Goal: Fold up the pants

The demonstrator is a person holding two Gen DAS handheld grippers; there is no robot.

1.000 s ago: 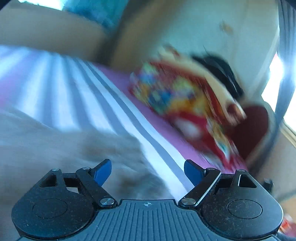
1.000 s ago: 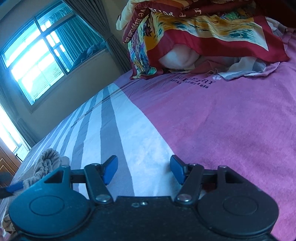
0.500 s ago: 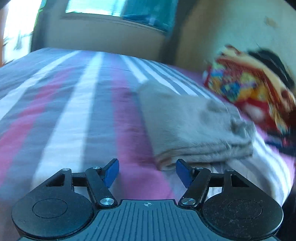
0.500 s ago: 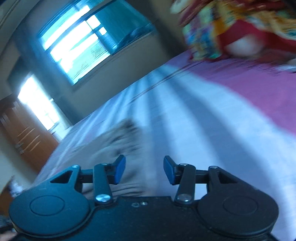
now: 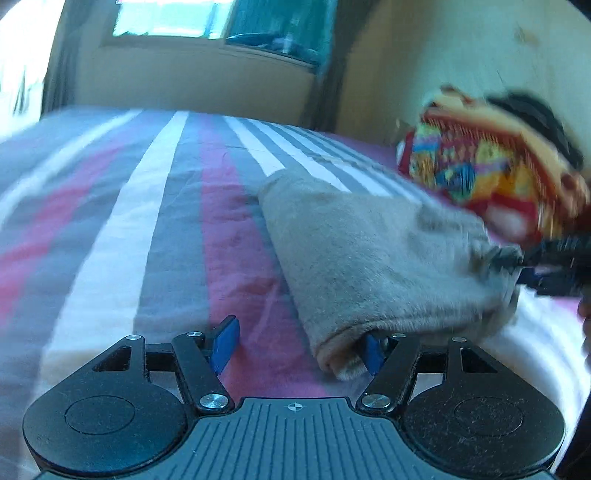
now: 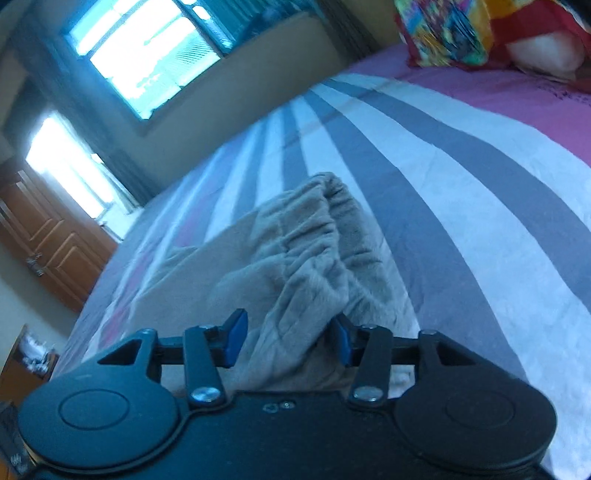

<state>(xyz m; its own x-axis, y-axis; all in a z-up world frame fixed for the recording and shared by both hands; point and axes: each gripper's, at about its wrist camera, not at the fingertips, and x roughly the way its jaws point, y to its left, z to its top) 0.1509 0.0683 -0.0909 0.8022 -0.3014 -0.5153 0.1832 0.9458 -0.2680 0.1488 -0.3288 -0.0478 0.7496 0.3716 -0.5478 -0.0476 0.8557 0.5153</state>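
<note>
Striped bed sheet (image 5: 122, 236) carries folded grey pants (image 5: 369, 254); left gripper (image 5: 299, 345) and right gripper (image 6: 288, 336) fingers spread, pants between them.

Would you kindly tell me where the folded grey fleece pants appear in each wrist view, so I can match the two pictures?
Left wrist view: the folded grey fleece pants lie right of centre on the striped bedsheet, their near end at the right fingertip.
Right wrist view: the pants lie at centre, their gathered waistband running down between the open tongs.
Shared landmark: the colourful red patterned bedding.
</note>
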